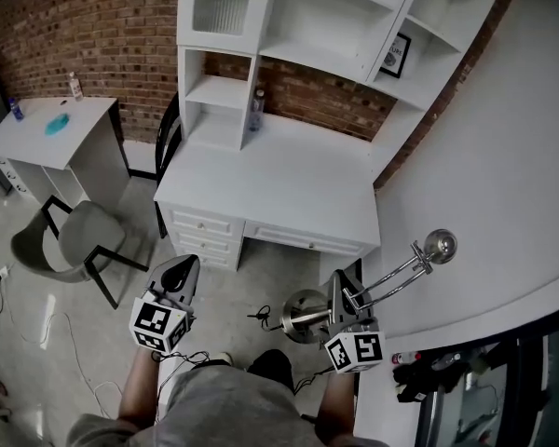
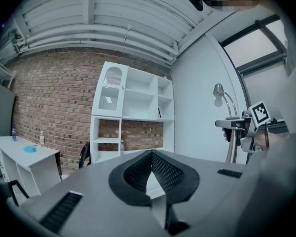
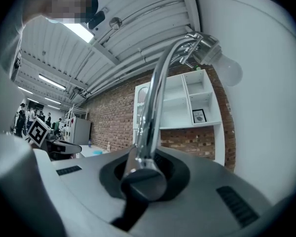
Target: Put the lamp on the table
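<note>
Chrome lamp (image 1: 391, 280) clamped by its stem in right gripper (image 1: 341, 289), not on the white desk (image 1: 279, 189) yet; left gripper (image 1: 181, 270) pinched together, empty.

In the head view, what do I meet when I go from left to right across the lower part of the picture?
Grey chair → left hand-held gripper → lamp base → right hand-held gripper → lamp head.
</note>
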